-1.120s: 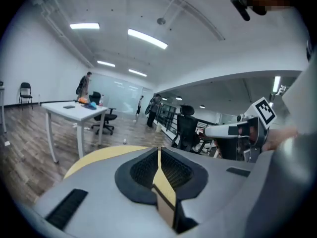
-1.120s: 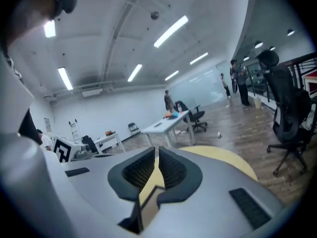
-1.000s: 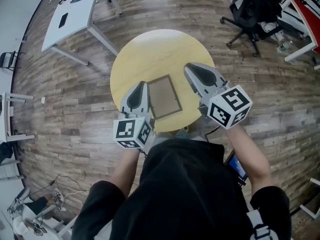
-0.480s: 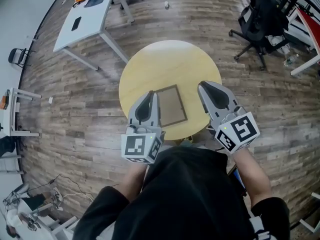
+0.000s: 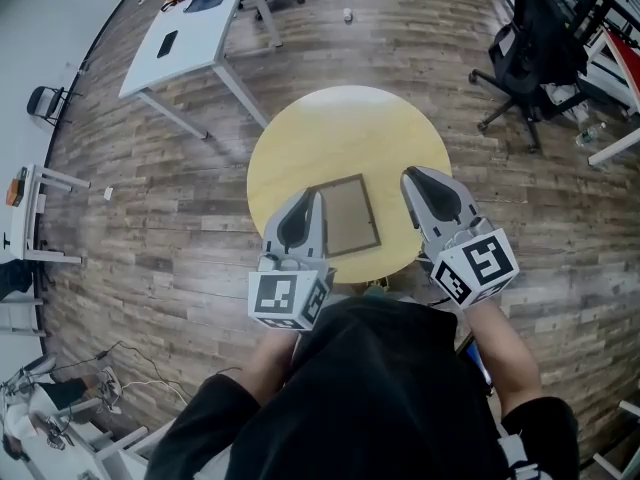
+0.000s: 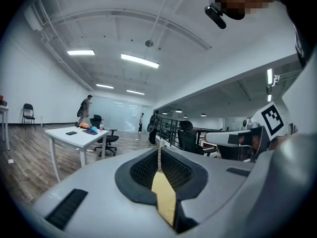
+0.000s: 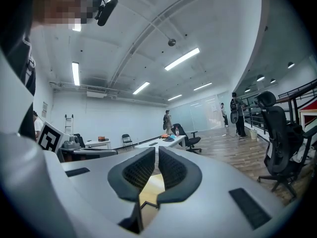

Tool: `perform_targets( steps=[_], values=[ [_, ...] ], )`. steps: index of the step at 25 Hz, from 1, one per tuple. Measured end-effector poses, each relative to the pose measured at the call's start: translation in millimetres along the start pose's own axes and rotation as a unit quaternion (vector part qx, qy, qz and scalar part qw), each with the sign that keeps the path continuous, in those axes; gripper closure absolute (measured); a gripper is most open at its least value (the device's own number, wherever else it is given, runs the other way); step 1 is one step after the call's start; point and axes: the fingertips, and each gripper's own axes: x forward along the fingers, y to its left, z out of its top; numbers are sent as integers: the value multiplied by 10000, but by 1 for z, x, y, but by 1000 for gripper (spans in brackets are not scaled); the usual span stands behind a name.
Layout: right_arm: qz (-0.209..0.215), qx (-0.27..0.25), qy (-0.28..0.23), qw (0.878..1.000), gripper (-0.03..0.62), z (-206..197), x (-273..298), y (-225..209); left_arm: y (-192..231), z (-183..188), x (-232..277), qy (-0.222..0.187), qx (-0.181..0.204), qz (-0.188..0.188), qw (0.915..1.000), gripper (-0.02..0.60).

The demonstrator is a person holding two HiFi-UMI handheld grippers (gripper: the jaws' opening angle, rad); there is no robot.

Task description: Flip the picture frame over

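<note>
Seen from above, one round yellow table stands on a wood-plank floor. One picture frame lies flat on it, close to the edge nearest the person. The frame is a rectangle with a thin brown border and a dull tan middle, turned slightly off square. Whether its front or back faces up cannot be told.

There are two grippers, one in each of the person's hands, and each carries one cube with black-and-white square markers, so two cubes in all. The frame lies between the grippers. The left gripper points away from the person, and its tip overlaps the frame's left edge in the head view; whether it touches the frame or hovers over it cannot be told. The right gripper is held to the right of the frame, apart from it, over the table's right side.

In the left gripper view, the left gripper has its jaws almost together, with only a thin slit between the black pads. Nothing is held; the yellow tabletop shows through the gap. In the right gripper view, the right gripper is likewise nearly closed, with a narrow slit and nothing in it, and the yellow table shows below.

Beyond the table are one white desk at the upper left and one black office chair at the upper right.
</note>
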Motion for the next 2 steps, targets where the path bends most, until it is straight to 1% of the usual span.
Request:
perform_targets(
  steps=[2],
  values=[
    [26, -15, -14, 10000, 560, -1, 1, 3, 1, -2, -2, 6, -27, 11, 10000, 545]
  ],
)
